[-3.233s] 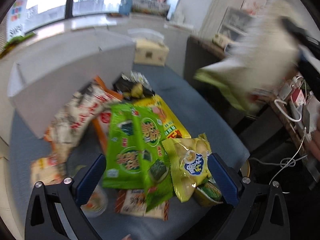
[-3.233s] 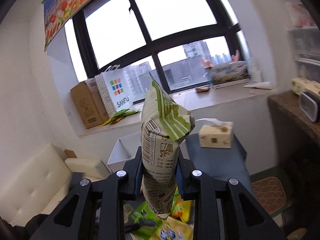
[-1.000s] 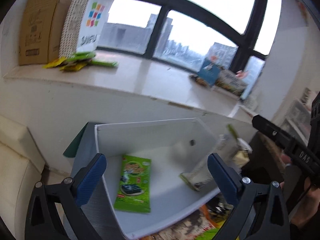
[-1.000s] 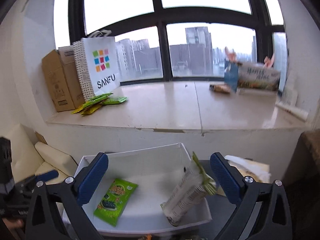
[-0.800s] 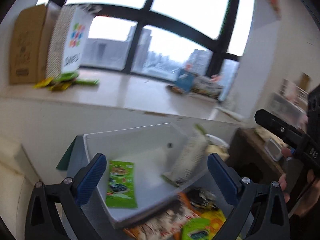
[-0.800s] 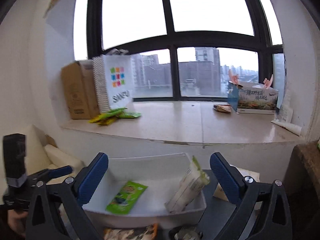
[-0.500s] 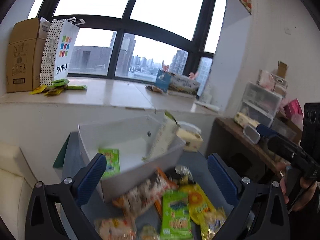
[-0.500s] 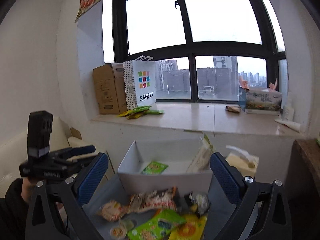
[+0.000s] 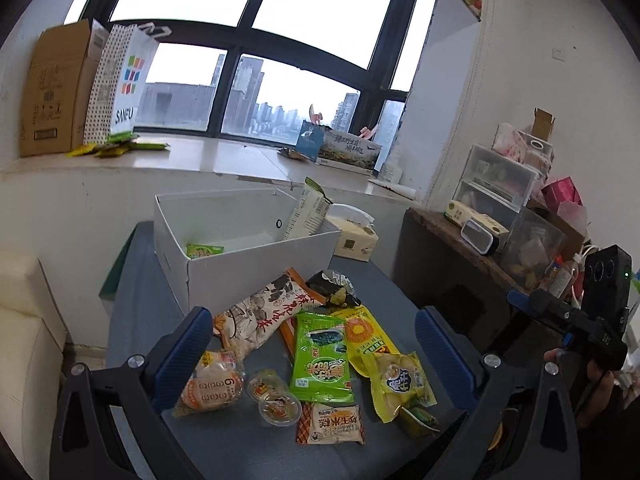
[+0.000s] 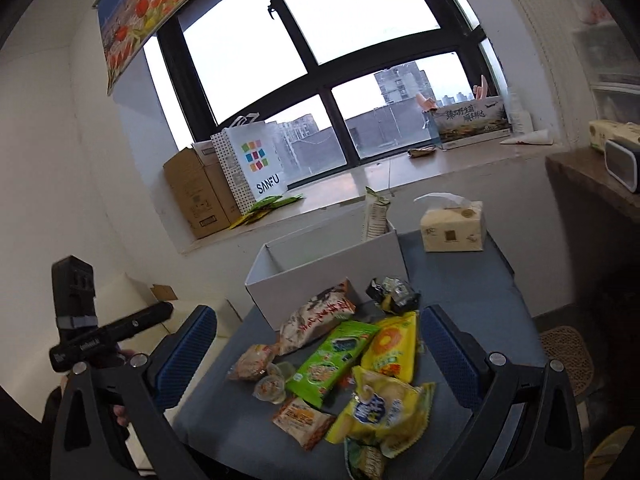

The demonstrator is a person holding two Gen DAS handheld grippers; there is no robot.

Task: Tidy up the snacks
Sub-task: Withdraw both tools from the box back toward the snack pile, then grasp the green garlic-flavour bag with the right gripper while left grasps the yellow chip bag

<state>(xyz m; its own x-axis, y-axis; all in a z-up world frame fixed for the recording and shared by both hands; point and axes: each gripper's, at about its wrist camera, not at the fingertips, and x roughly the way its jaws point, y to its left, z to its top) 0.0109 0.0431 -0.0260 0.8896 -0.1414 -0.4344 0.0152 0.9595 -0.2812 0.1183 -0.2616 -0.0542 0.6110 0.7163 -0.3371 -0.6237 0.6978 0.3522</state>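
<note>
The loose snacks lie heaped on the near half of the blue table (image 9: 144, 320), overlapping one another, so a grab at the green seaweed packet (image 9: 320, 360) would likely drag the yellow chip bag (image 9: 400, 378) or the small jelly cups (image 9: 276, 398) with it, and a nudge could push the packets at the near edge off the table. The tall pale bag (image 9: 306, 210) leans on the right wall of the white box (image 9: 256, 272) at the far side and may tip out; how firmly it rests is hard to judge. The left gripper (image 9: 316, 364) hovers above the pile, jaws spread wide, holding nothing. The right gripper (image 10: 320, 360) hangs likewise, wide apart and empty, aimed down at the same heap.
</note>
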